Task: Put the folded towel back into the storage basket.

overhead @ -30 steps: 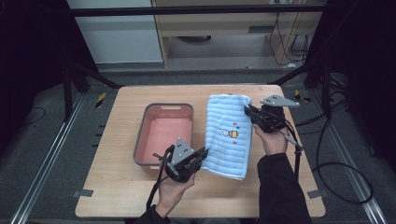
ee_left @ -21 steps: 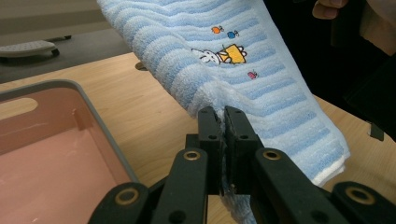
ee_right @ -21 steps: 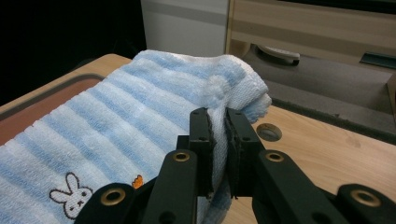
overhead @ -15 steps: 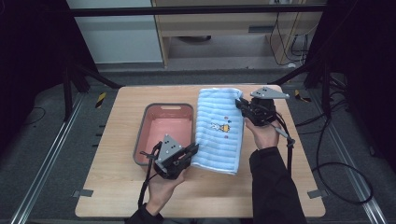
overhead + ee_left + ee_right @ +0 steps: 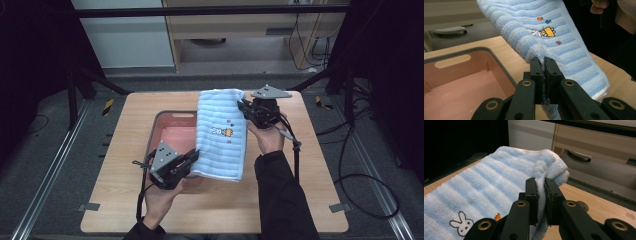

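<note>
Wooden desk (image 5: 125, 200), pink bin (image 5: 167, 131), left gripper (image 5: 190, 159) and right gripper (image 5: 246, 109) both clamped on blue towel (image 5: 220, 132), towel lifted.

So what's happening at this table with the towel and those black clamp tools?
A person holds a hand-held gripper in each hand, and both are shut on a folded blue striped towel. The left hand-held gripper pinches its near edge, the right hand-held gripper its far edge. The towel hangs stretched between them, partly above a pink plastic bin on the wooden table.
</note>
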A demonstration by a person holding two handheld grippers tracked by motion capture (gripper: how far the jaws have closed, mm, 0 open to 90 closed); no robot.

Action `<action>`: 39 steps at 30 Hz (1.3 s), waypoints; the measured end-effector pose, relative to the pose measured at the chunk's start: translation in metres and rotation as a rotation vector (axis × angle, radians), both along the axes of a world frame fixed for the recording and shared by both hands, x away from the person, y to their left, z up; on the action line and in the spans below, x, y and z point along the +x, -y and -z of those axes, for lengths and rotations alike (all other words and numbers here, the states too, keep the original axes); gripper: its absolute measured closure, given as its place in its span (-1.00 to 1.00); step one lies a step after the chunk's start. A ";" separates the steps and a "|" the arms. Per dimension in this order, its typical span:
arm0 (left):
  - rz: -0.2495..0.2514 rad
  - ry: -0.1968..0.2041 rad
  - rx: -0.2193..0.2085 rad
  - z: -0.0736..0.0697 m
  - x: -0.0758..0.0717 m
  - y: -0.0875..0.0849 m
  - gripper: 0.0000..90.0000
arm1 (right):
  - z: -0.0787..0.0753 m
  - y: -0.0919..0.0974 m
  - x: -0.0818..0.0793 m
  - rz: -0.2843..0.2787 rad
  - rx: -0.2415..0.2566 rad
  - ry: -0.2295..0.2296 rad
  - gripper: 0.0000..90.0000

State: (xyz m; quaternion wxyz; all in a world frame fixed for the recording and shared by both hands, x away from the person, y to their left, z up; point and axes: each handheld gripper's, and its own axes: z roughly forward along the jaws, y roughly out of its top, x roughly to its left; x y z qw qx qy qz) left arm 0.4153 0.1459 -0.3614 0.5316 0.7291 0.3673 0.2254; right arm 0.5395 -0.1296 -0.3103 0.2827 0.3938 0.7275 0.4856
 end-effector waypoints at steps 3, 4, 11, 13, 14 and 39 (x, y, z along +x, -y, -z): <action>-0.011 0.001 -0.004 -0.001 0.000 -0.006 0.91 | -0.002 -0.008 0.004 -0.011 -0.002 -0.002 0.83; -0.016 0.001 -0.005 -0.002 0.001 -0.008 0.91 | -0.002 -0.011 0.005 -0.014 -0.002 -0.001 0.83; -0.049 -0.001 -0.007 -0.004 0.004 -0.025 0.91 | -0.003 -0.032 0.017 -0.038 0.000 -0.003 0.83; -0.059 -0.003 -0.008 -0.004 0.005 -0.029 0.91 | -0.002 -0.038 0.020 -0.044 0.007 -0.010 0.83; -0.065 -0.003 -0.006 -0.004 0.005 -0.032 0.91 | -0.002 -0.041 0.022 -0.047 0.007 -0.012 0.83; -0.168 -0.014 -0.010 0.002 0.017 -0.083 0.91 | 0.004 -0.104 0.051 -0.120 0.025 -0.008 0.83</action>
